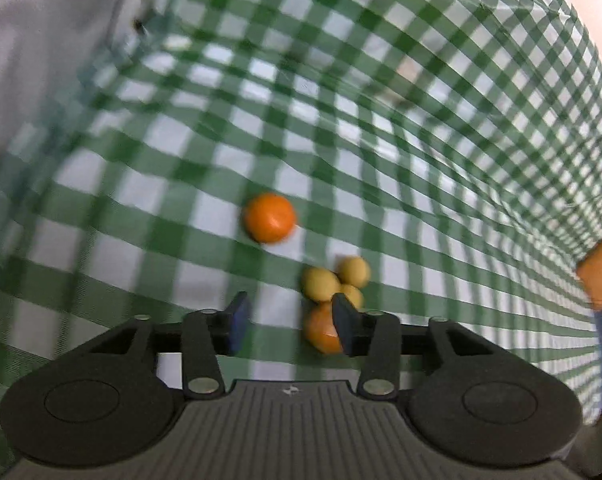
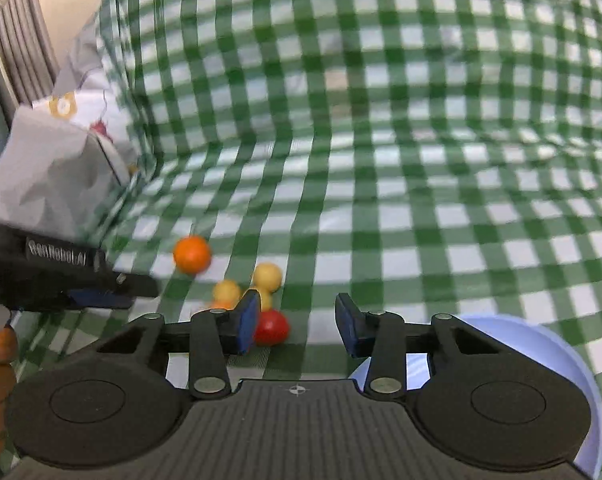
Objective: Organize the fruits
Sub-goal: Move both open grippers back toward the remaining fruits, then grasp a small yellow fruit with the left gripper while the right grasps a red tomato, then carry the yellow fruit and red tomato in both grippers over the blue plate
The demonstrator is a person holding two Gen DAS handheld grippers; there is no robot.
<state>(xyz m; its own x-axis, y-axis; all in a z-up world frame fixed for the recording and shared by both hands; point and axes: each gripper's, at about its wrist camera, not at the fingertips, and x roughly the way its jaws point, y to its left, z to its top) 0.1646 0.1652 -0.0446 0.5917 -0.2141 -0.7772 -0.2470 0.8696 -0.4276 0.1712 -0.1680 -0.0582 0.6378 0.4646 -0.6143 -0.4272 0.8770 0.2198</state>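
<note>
Step judged: reaching for loose fruit, nothing picked yet.
Left gripper (image 1: 289, 322) hovering part open, gripping nothing.
Right gripper (image 2: 297, 322) hovering part open, gripping nothing.
Orange (image 1: 269, 218) lying alone on checked cloth (image 1: 381, 120), yellow fruits (image 1: 321, 284) clustering at its 4 o'clock.
Red fruit (image 2: 271, 328) sitting just beside right gripper's left finger.
Blue bowl (image 2: 573, 364) waiting at 4 o'clock in right view.
Next: centring jaws over one fruit, closing gently; round, likely rolling.

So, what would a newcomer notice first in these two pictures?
First the green checked tablecloth, which fills both views. Then the small pile of fruit: a lone orange apart, the yellow fruits clustered nearer, and a red fruit beside the right gripper, whose jaws are empty.
</note>
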